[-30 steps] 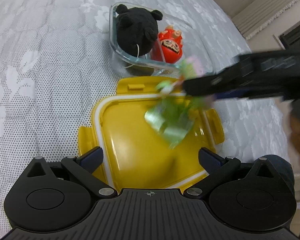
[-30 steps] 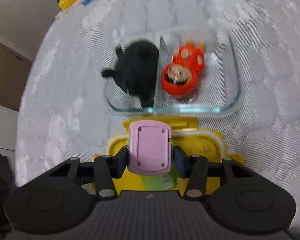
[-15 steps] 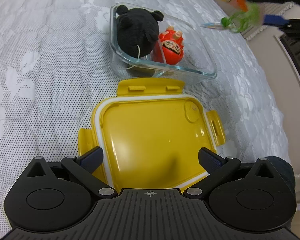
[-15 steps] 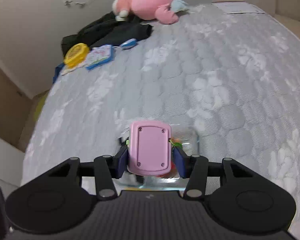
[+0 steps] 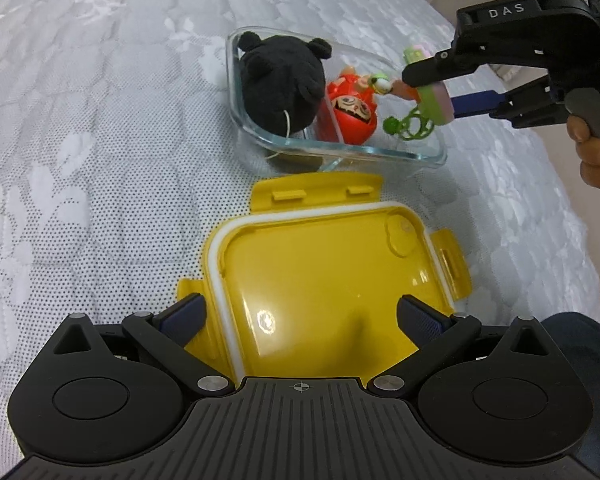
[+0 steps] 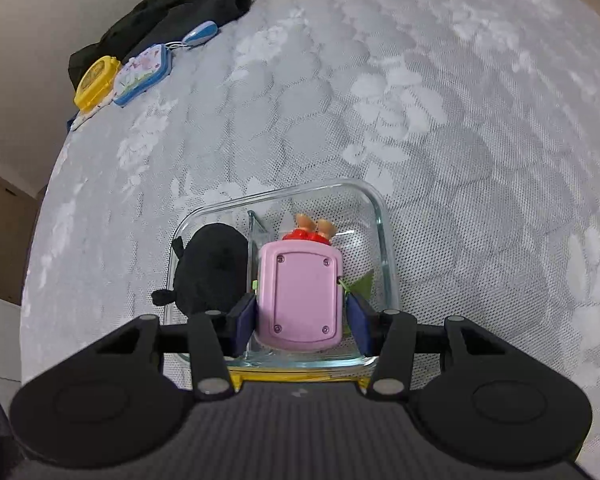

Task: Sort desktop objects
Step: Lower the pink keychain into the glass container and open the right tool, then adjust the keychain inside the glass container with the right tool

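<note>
Right wrist view: right hand-held gripper (image 6: pixel 301 322), clenched on pink toy (image 6: pixel 299 294), now down over glass container (image 6: pixel 384 216) right compartment; previously high above. Release likely next. Left hand-held gripper (image 5: pixel 300 314) released, over yellow lid (image 5: pixel 320 276) at 6 o'clock.

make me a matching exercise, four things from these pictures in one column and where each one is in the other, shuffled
Things:
1. black plush
2. red doll
3. pink toy
4. yellow lid

Places:
A. flat on the bedspread, beside the glass dish
B. between the right gripper fingers, above the dish
C. dish compartment with nothing else in it
D. dish compartment under the held toy

Pairs: 1-C, 2-D, 3-B, 4-A
</note>
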{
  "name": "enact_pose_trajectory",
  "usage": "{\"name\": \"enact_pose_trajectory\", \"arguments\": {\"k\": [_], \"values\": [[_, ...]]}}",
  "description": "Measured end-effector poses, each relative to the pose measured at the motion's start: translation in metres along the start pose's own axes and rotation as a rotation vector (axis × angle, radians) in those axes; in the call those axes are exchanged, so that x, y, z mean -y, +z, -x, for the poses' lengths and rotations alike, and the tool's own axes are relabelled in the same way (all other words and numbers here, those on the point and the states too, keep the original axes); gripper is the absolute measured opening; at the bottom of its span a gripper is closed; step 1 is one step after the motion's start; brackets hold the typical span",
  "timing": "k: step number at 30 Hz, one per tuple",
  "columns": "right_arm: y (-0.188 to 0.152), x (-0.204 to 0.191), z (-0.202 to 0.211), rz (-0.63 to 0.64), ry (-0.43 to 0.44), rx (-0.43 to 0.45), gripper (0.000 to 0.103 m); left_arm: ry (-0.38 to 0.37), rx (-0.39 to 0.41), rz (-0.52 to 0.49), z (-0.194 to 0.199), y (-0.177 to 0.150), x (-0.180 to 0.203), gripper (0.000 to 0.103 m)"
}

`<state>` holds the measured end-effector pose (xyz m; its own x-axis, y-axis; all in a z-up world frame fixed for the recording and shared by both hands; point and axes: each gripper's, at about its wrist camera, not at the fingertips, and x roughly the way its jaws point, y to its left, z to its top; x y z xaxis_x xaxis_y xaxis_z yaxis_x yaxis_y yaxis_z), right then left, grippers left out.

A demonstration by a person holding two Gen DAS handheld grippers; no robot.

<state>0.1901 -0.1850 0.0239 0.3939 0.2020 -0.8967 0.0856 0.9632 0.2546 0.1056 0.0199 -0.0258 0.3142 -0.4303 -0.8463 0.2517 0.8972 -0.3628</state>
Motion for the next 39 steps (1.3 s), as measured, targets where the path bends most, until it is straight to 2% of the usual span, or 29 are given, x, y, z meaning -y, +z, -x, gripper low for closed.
{"name": "enact_pose_trajectory", "arguments": {"k": [11, 17, 25, 28, 32, 35, 37, 39], "values": [[0.002, -0.004, -0.005, 0.021, -0.105, -0.003, 0.053, -0.002, -0.001, 0.000, 0.000, 0.000, -0.001, 0.103], [0.016, -0.002, 0.004, -0.041, -0.070, 0.061, 0.053, -0.009, 0.000, 0.012, 0.000, 0.000, -0.002, 0.103], [0.013, -0.016, 0.004, 0.071, -0.099, 0.079, 0.053, -0.011, 0.001, 0.015, -0.001, 0.000, -0.003, 0.103], [0.012, -0.018, -0.011, 0.070, -0.078, 0.036, 0.052, -0.014, 0.002, 0.020, -0.001, 0.001, -0.004, 0.103], [0.008, -0.027, -0.032, 0.119, -0.119, 0.037, 0.052, -0.017, 0.004, 0.026, -0.002, 0.002, -0.005, 0.103], [0.011, -0.021, -0.045, 0.042, -0.088, 0.049, 0.052, -0.018, 0.007, 0.029, -0.003, 0.003, -0.006, 0.103], [0.012, -0.010, -0.061, -0.076, -0.026, -0.029, 0.052, -0.020, 0.008, 0.031, -0.003, 0.003, -0.007, 0.103], [0.010, -0.005, -0.069, -0.132, -0.011, -0.064, 0.051, -0.026, 0.009, 0.038, -0.003, 0.004, -0.009, 0.103]]}}
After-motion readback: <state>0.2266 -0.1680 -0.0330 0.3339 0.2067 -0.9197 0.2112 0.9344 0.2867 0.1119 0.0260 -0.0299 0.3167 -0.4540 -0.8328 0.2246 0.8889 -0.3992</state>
